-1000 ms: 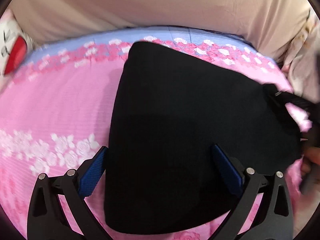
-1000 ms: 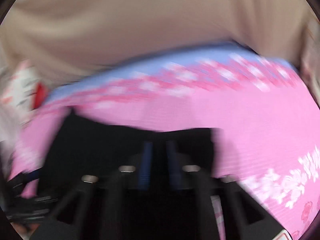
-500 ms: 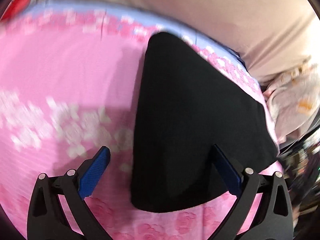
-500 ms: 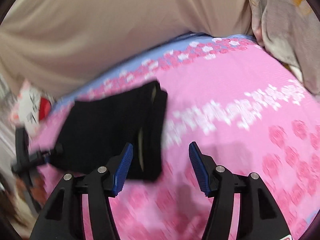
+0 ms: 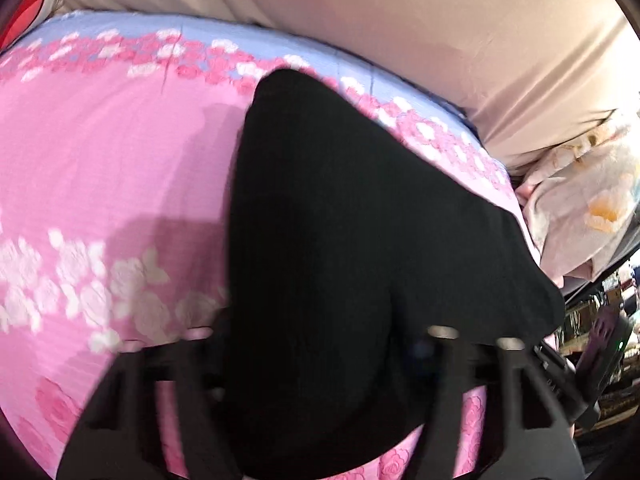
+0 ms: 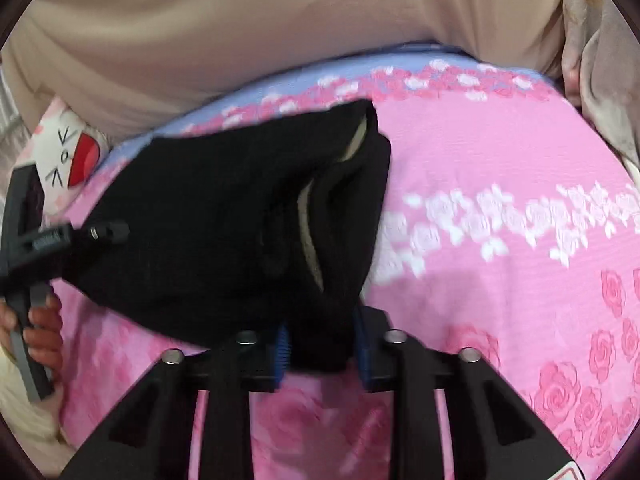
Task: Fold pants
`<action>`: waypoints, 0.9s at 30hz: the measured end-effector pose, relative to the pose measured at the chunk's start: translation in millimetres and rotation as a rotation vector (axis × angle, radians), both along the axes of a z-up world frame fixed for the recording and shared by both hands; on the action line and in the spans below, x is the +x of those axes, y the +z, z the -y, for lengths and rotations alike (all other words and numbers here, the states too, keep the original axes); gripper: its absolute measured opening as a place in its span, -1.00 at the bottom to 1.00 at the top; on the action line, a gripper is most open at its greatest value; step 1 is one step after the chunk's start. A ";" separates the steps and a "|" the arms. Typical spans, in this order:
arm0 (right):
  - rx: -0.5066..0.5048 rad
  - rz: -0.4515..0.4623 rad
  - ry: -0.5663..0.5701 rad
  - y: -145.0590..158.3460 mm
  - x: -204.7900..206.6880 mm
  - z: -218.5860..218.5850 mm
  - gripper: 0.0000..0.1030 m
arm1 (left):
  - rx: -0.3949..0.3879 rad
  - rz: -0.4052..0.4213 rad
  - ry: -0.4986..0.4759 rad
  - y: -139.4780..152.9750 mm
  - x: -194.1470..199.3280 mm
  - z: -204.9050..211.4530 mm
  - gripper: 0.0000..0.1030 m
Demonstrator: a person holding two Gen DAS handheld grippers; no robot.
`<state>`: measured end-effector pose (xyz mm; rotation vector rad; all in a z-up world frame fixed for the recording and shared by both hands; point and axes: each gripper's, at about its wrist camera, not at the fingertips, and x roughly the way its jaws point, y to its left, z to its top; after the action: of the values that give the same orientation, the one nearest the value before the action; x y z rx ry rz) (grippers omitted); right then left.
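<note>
Since half a second ago both grippers have dropped onto the black pants point(image 6: 224, 216); then the blue pads stood wide apart and clear of the cloth, now they are at its near edge

Right gripper point(image 6: 320, 350): blue pads narrowed, pinching a thick bunch of the folded black fabric at the near right corner of the bundle. Fabric fills the gap between the pads

Left gripper point(image 5: 320, 364): badly blurred in its own view. Its fingers are buried under or behind the black cloth, pads not visible. Cannot tell whether it is closed on the fabric or only pressed against it. From the right wrist view the tool point(image 6: 36, 240) shows at the far left edge of the bundle, with the person's hand point(image 6: 40, 320) wrapped on the handle; jaws not readable there either

Pants point(image 5: 352, 240): folded into a compact layered stack, lying on the pink floral bedsheet point(image 6: 500, 168). Pale inner lining or waistband point(image 6: 308, 216) shows between layers on the right side of the stack. Far edge of the stack reaches the band of roses along the lilac border of the sheet point(image 5: 132, 32)

Surroundings: beige cloth point(image 5: 400, 20) behind the bed; white-and-red printed cushion point(image 6: 68, 152) at far left; pale patterned bedding point(image 5: 580, 200) at right. No containers in view
</note>
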<state>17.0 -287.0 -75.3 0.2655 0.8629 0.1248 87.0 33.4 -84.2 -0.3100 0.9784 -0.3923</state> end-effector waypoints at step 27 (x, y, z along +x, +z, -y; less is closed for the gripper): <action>0.214 0.013 0.075 41.3 -27.5 -16.9 0.39 | 0.346 0.346 0.130 79.8 -84.2 -19.3 0.84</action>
<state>-10.5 -270.1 -34.0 0.4322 0.8474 0.2900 2.8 52.6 -4.4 0.0107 0.6658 -0.1459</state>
